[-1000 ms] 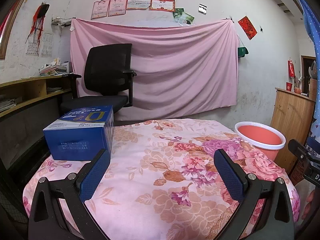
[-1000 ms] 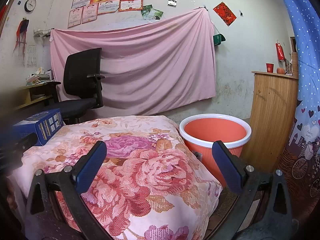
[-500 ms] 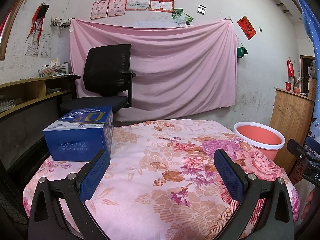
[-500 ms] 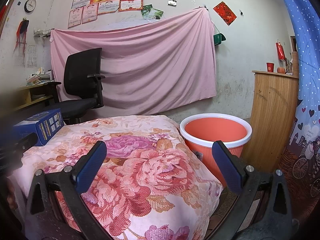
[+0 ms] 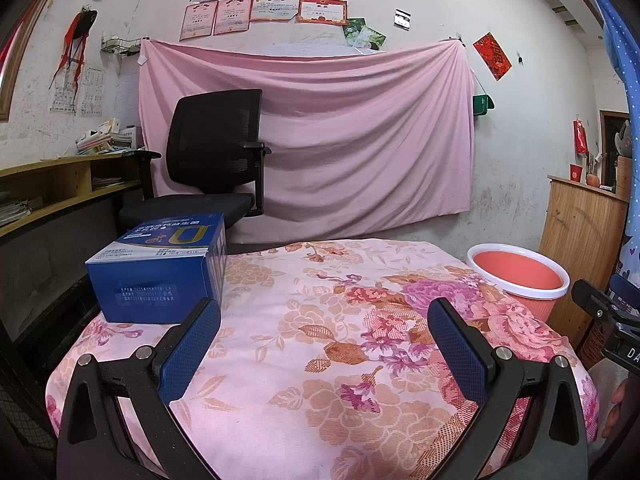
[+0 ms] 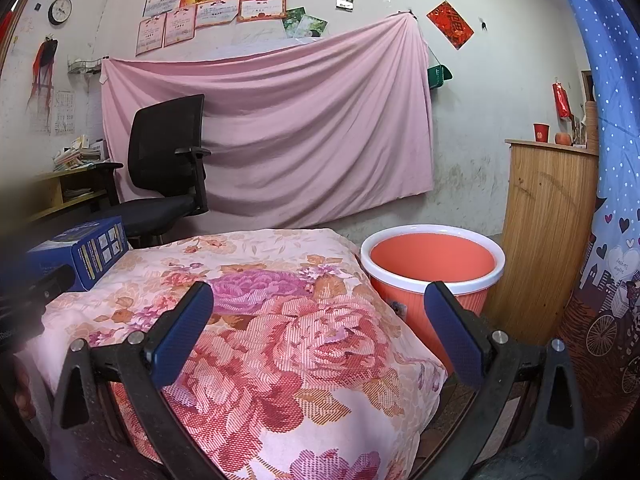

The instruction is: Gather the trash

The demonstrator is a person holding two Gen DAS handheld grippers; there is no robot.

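A blue cardboard box (image 5: 160,270) lies on the floral-covered table (image 5: 320,340) at its far left; it also shows at the left edge of the right wrist view (image 6: 84,252). An orange bin with a white rim (image 6: 432,268) stands on the floor right of the table, also in the left wrist view (image 5: 520,276). My left gripper (image 5: 325,312) is open and empty above the table's near edge, its left finger just right of the box. My right gripper (image 6: 318,300) is open and empty over the table's right part, the bin ahead to its right.
A black office chair (image 5: 216,168) stands behind the table before a pink hanging sheet (image 5: 320,132). A wooden shelf desk (image 5: 60,188) runs along the left. A wooden cabinet (image 6: 548,220) stands right of the bin, with a blue curtain (image 6: 612,160) at the far right.
Both views have barely shifted. Both grippers stay open and the box has not moved.
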